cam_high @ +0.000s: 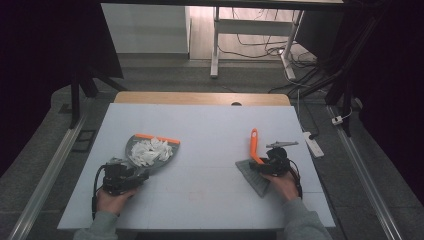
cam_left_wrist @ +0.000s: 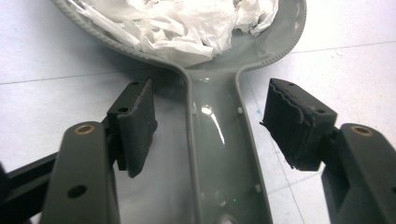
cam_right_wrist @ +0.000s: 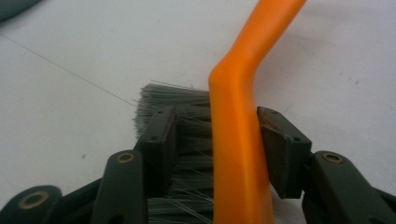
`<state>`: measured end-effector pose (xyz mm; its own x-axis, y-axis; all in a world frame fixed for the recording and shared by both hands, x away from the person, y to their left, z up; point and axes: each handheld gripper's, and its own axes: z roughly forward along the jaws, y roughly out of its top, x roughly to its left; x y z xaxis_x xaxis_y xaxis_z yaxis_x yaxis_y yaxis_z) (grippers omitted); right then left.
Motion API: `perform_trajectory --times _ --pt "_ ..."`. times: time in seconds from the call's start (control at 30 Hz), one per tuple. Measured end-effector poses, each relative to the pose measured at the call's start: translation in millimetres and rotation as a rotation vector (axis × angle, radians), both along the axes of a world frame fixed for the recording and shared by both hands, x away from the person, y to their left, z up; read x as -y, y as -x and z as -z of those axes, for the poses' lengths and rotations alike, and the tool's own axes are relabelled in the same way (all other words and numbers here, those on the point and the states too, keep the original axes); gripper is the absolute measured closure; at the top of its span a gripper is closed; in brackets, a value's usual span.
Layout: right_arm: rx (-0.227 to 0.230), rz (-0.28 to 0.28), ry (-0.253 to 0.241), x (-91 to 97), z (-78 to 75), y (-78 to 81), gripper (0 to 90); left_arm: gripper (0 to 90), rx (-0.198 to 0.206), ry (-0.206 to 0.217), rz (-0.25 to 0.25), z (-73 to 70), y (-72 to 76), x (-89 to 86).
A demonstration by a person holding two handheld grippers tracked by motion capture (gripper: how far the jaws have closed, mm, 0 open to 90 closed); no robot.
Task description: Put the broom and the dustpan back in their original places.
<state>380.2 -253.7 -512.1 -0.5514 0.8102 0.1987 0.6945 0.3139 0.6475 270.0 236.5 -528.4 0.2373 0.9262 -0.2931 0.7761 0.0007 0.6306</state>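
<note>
Grey dustpan (cam_high: 150, 152) heaped with white paper scraps (cam_high: 149, 150), orange-handled brush (cam_high: 254, 150)

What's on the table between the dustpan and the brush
Nothing: in the high view the stretch of table between the dustpan with its paper scraps and the brush is bare.

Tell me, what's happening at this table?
A person works two hand-held claws on a pale table. The left claw stands open around the handle of a grey plastic dustpan heaped with white paper scraps. The right claw is open around an orange-handled brush with grey bristles, lying on the table.
</note>
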Motion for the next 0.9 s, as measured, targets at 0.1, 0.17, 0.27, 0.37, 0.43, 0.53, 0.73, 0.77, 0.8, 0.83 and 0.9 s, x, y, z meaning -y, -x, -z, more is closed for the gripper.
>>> perform_trajectory --times 0.1,0.17,0.27,0.37,0.43,0.53,0.73,0.77,0.8,0.83,0.9 --pt "-0.007 0.002 0.000 0.1 1.6 -1.4 47.1 32.6 0.020 -0.008 0.009 -4.1 1.9 -3.3" --pt "0.007 0.004 0.018 -1.3 1.9 -1.2 44.9 31.9 0.033 -0.014 0.021 -6.7 3.2 -5.1" --pt "0.041 0.033 0.044 -2.7 -0.4 -0.1 44.5 31.3 0.057 -0.029 0.043 -9.7 5.0 -5.9" --pt "0.060 0.036 0.058 -3.6 -1.7 1.7 44.2 31.4 0.076 -0.047 0.064 -12.7 6.5 -5.9" --pt "0.098 0.036 0.068 -4.2 -5.1 4.8 44.8 31.4 0.087 -0.056 0.081 -14.0 7.3 -5.6" --pt "0.150 0.009 0.046 -4.2 -12.3 12.6 46.2 32.0 0.104 -0.049 0.120 -15.1 8.1 -5.3" --pt "0.189 -0.105 0.022 1.1 -18.0 28.2 48.8 32.7 0.120 -0.034 0.185 -15.9 9.3 -6.8" --pt "0.192 -0.118 0.021 2.7 -17.4 30.5 48.9 32.8 0.120 -0.033 0.194 -15.8 9.6 -7.3" --pt "0.197 -0.128 0.023 4.3 -16.8 33.1 48.9 32.8 0.119 -0.031 0.204 -15.7 9.8 -8.0" --pt "0.204 -0.142 0.025 6.1 -16.4 35.2 48.9 32.8 0.119 -0.028 0.212 -15.6 10.0 -8.6" --pt "0.221 -0.149 0.020 10.3 -16.5 39.6 48.9 32.8 0.120 -0.023 0.228 -14.9 9.6 -9.2"
